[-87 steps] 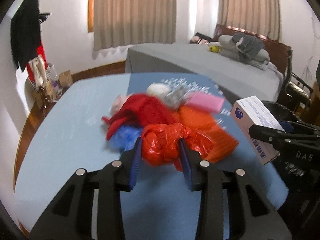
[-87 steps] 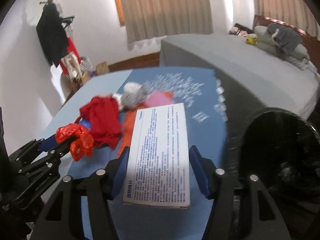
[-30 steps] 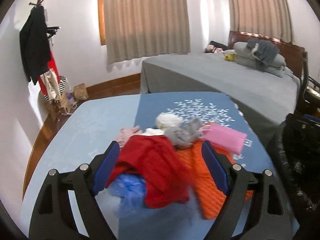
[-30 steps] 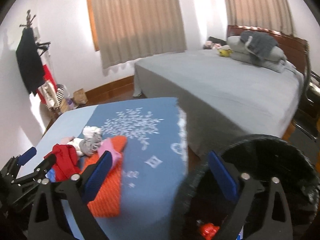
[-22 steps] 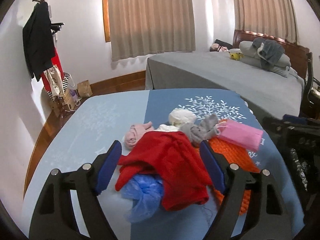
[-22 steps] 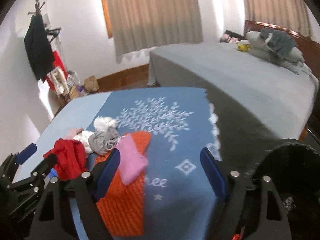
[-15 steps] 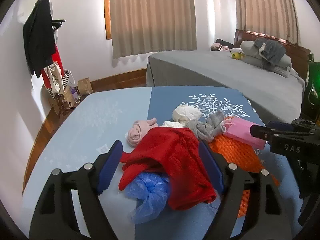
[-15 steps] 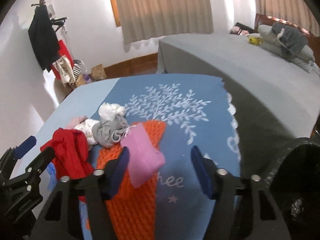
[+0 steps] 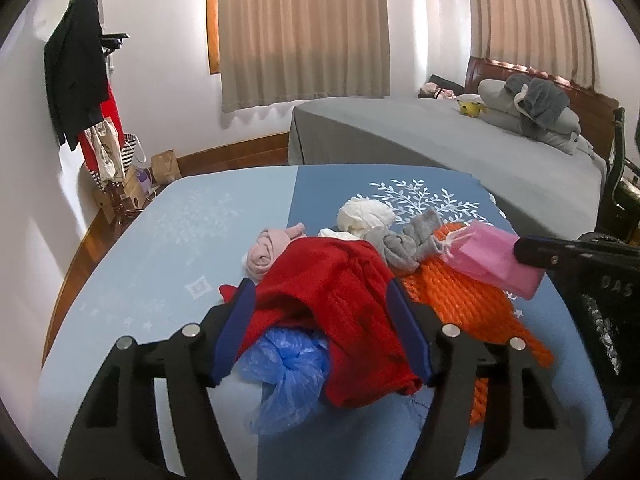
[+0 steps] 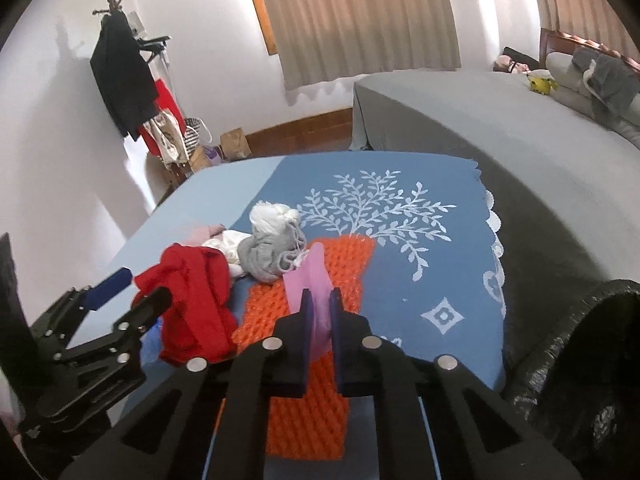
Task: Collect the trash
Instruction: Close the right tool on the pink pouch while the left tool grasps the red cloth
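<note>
A pile lies on the blue tablecloth: a red cloth, a crumpled blue plastic bag, an orange knitted piece, a pink flat bag, grey, white and pink bundles. My left gripper is open, its fingers either side of the red cloth above the blue bag. My right gripper is shut on the pink bag, over the orange piece. The left gripper shows in the right wrist view beside the red cloth.
A black-lined trash bin stands at the table's right edge. A grey bed lies behind the table. A coat rack with clothes and bags stands by the left wall.
The red bag and the white box have left my grippers. My right gripper swung from the bin back to the pile and closed on the pink bag. My left gripper moved in over the red cloth.
</note>
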Demonstrator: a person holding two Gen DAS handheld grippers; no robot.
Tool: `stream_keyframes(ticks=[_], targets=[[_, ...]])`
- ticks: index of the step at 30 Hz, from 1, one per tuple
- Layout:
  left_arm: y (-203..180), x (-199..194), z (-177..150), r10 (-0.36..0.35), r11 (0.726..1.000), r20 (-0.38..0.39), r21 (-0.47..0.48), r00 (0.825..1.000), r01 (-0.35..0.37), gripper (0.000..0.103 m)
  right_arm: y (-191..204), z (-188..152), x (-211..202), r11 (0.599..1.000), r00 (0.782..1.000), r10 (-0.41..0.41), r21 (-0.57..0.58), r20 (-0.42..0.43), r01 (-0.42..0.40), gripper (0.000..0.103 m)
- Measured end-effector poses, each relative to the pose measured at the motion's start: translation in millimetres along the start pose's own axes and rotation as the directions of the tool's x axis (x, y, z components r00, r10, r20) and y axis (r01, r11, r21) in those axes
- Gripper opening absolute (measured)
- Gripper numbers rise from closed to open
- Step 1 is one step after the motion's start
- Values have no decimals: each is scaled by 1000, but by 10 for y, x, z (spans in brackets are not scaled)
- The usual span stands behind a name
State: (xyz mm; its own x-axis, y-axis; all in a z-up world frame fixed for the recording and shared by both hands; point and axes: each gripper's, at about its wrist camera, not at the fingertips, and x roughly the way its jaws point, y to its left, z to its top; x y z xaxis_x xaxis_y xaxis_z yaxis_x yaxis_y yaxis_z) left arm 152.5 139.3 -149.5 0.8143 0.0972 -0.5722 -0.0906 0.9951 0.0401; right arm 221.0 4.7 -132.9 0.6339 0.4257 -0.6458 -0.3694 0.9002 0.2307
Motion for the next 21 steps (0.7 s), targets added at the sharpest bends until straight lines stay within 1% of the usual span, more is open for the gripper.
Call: stream_keyframes(ticks=[4,6,8,9,11,12,14,17,21], targets=[[-10,12,-24,-6,1000,-7,6,1000,6,63,18,-48,-101,1000,1000,9,-1,0,-9,9],[-9,33,-25,-9,1000,-12,5,1000,9,59,28,-84,-131,1000,1000,6,2,-4,-6,9],[-6,74,-22,-20,1000,-23,0,1000,21,46,32,-115,-135,1000,1000,-6,-3,-9,6,9],[-2,92,-20,-25,1000,-27,-1,999,25,42,31,-119,-136,1000,1000,-7,-2,-11,7,9],[-13,102,-12,-32,999,-27,2,999,32,28,19,-124,-145,1000,1000,-7,6,-11,7,9],[-18,98,-9,-35,999,-25,5,999,35,24,12,-126,-151,1000,1000,-9,8,-10,9,9],[-11,87,2,-55,998,-20,2,998,55,10,11,-124,-175,1000,1000,-10,10,-5,10,9],[17,71,2,-62,998,-20,-13,998,62,6,19,-93,-214,1000,1000,-6,8,7,6,9],[38,-40,38,-62,998,7,-25,998,62,5,58,-47,-310,1000,1000,3,4,29,-3,9]])
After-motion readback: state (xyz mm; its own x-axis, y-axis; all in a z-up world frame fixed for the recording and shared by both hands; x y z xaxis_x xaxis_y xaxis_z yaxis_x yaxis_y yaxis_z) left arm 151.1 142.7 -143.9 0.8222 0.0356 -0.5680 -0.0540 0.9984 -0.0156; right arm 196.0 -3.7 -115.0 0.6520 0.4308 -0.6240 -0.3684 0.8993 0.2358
